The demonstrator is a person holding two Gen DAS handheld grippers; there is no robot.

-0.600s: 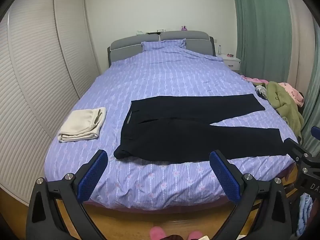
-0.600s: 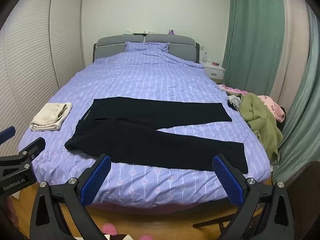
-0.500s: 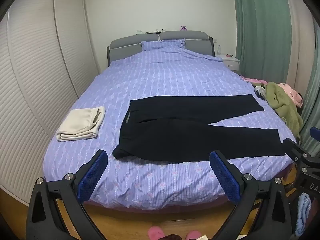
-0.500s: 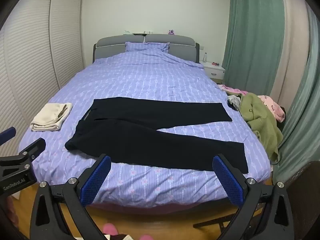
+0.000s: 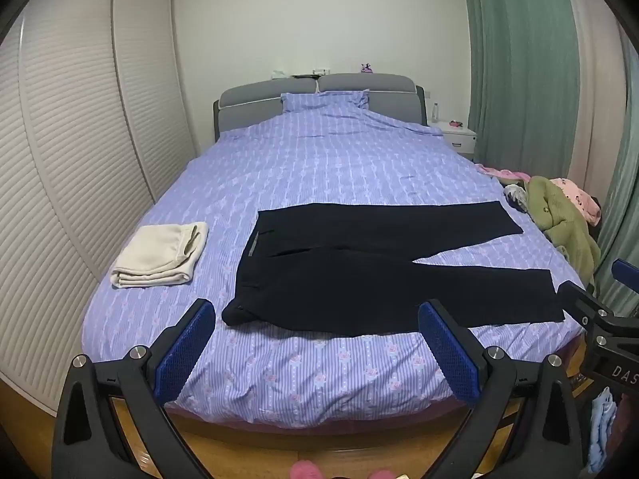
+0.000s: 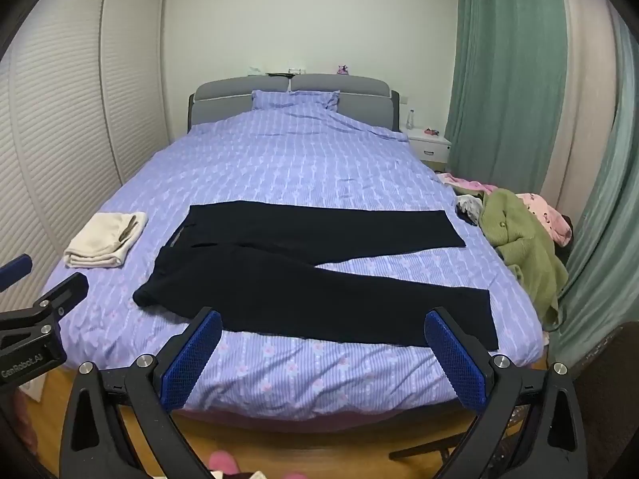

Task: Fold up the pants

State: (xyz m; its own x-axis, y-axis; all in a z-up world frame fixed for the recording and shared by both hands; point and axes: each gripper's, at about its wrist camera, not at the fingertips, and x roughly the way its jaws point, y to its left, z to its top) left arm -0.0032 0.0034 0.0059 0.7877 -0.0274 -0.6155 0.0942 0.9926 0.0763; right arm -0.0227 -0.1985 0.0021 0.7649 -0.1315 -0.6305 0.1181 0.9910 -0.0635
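Blue mesh pads on black fingers, nearest the lens in both views: left gripper (image 5: 315,351) spread wide with nothing between the pads, right gripper (image 6: 323,355) likewise spread wide and holding nothing. Both held short of the foot of the bed (image 5: 319,383), over a wooden floor (image 6: 319,443) (pink slippers (image 6: 221,464) at the bottom edge). Right gripper's body visible at the right margin of the left wrist view, left gripper's at the left margin of the right wrist view.

Next out, black pants (image 5: 359,271) laid flat across the lilac striped cover near the foot edge, unfolded, waistband toward the left, the two legs running right and spread apart in a narrow V. Not touched by either gripper.

Left of the waistband, apart from it, a folded cream garment (image 5: 159,255). On the right side of the bed, a heap of green and pink clothes (image 6: 523,235) (exact support not discernible).

Farther back: pillow (image 5: 324,100), grey headboard (image 5: 375,88), white nightstand (image 5: 455,137), green curtains (image 6: 507,80), louvred wardrobe doors (image 5: 60,139).
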